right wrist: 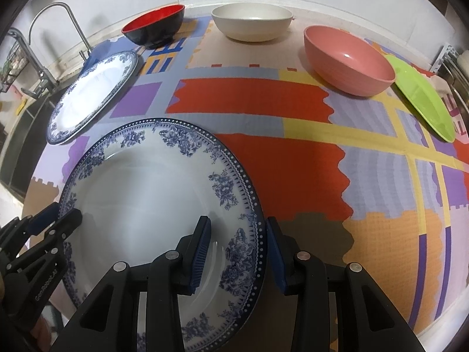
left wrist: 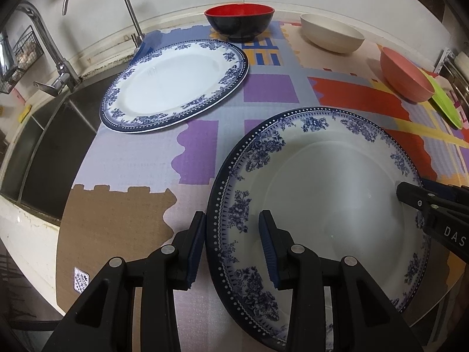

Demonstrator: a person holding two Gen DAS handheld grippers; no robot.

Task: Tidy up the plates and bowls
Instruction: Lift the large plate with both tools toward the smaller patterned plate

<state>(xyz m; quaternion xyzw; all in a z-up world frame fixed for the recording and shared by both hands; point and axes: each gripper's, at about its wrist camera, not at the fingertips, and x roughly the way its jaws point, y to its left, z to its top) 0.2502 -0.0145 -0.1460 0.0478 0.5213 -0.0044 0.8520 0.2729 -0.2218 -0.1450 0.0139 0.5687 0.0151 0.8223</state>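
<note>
We see even, soft indoor light, sharp centres, heavy fisheye bending with dark corner vignette, mild glare on the pink bowl (right wrist: 348, 61).

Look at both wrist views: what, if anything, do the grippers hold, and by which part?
Both straddle the near blue-and-white plate by its rim: left gripper on its left edge, right gripper on its right edge. Whether the pads press cannot be told.

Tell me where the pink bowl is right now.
The pink bowl sits at the far right of the patterned mat, between the cream bowl and the green plate, whose edge it seems to overlap in both wrist views.
</note>
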